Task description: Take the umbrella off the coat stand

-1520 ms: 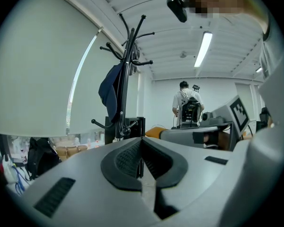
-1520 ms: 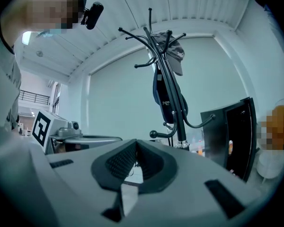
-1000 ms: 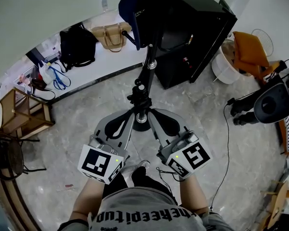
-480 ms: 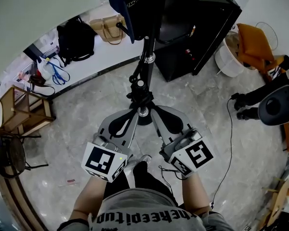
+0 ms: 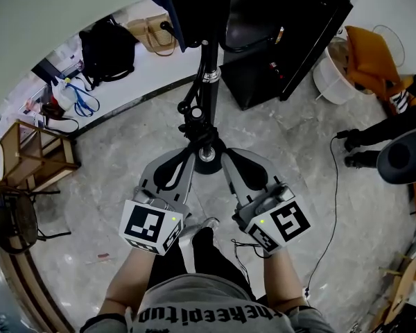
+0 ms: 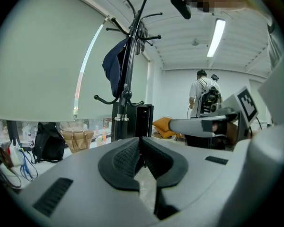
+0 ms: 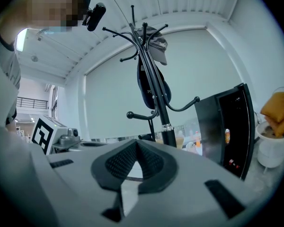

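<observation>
The black coat stand [image 5: 202, 82] rises from its round base [image 5: 206, 164] straight ahead of me. From its upper hooks hangs a dark navy folded thing [image 6: 113, 67] [image 7: 149, 82] [image 5: 170, 5], which looks like the umbrella. A grey cap [image 7: 159, 45] sits on a hook above it. My left gripper [image 5: 189, 155] [image 6: 141, 141] and right gripper [image 5: 224, 155] [image 7: 136, 143] point at the stand's lower pole, side by side and well below the navy thing. Both are shut, with nothing between the pads.
A black cabinet [image 5: 284, 40] stands just right of the stand. A white bin [image 5: 333, 82] with orange cloth [image 5: 367, 54] is further right. A black backpack [image 5: 107, 47] and tan handbag [image 5: 149, 33] lie along the wall. A wooden frame [image 5: 28, 161] stands at left. A person [image 6: 201, 91] stands in the background.
Both grippers have sunk a little in front of the stand and stay shut. The stand's top sits higher in the head view than before.
</observation>
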